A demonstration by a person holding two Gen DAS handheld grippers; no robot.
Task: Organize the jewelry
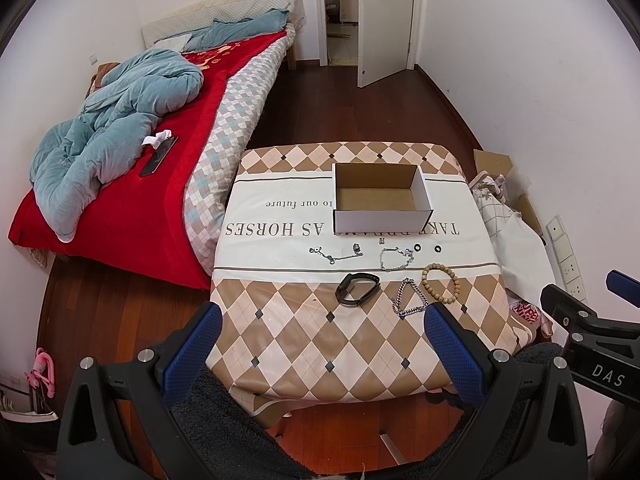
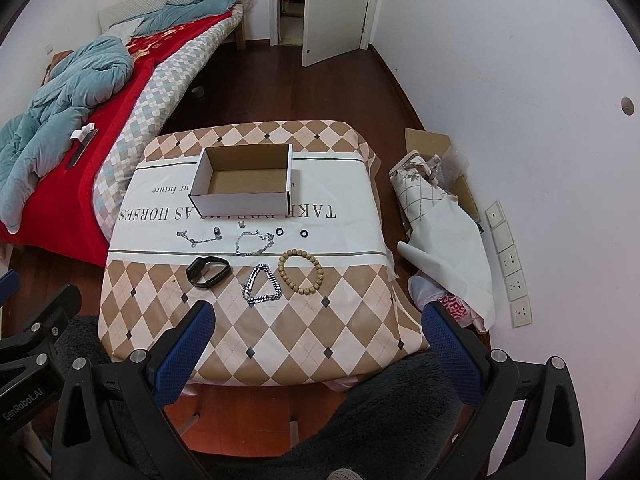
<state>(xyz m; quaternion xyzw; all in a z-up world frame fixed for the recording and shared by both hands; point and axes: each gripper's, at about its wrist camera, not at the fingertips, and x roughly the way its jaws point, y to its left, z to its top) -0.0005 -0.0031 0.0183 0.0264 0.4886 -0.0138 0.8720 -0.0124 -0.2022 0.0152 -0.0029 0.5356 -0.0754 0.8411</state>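
Observation:
An open cardboard box (image 1: 382, 222) (image 2: 240, 203) stands on the checkered tablecloth (image 1: 312, 344) (image 2: 304, 340). In front of it lie a black wristband (image 1: 357, 287) (image 2: 208, 272), a silver chain bracelet (image 1: 410, 303) (image 2: 262, 284), a wooden bead bracelet (image 1: 440, 283) (image 2: 300, 272), thin silver chains (image 1: 394, 259) (image 2: 252, 242), a small necklace (image 1: 336, 254) (image 2: 198, 237) and two black rings (image 1: 428, 248) (image 2: 292, 233). My left gripper (image 1: 324, 344) and right gripper (image 2: 318, 340) are both open and empty, held over the table's near edge.
A bed (image 1: 168, 128) with a red cover and blue quilt stands to the left. Cardboard, cloth and bags (image 2: 444, 216) are piled by the right wall. An open door (image 1: 384, 20) is at the back. Wooden floor surrounds the table.

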